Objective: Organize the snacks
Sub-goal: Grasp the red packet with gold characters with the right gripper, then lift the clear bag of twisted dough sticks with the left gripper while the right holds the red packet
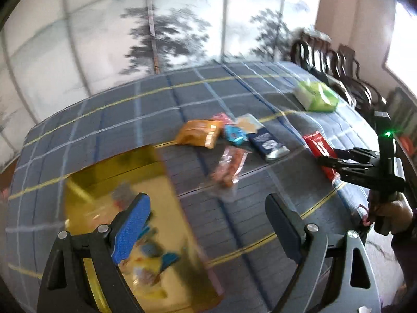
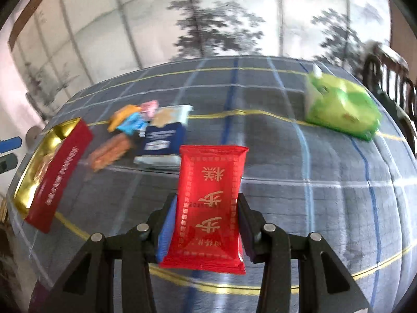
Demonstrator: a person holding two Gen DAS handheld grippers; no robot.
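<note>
Red snack packet (image 2: 211, 206) sits clamped between the right gripper (image 2: 206, 224) pads above the plaid tablecloth (image 2: 325, 203), gold-lined box (image 2: 47, 161) at nine o'clock, while the left gripper (image 1: 208, 224) gapes wide, empty

The right hand-held gripper (image 2: 207, 221) clamps a red snack packet (image 2: 211, 200) above the plaid tablecloth (image 2: 325, 195).

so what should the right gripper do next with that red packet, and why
Probably carry it left to the gold-lined red box and let go over the opening. The right gripper is clamped on the red foil snack packet, lifted off the plaid tablecloth; the box already holds snacks, and the left gripper, open and empty, sits over it.
</note>
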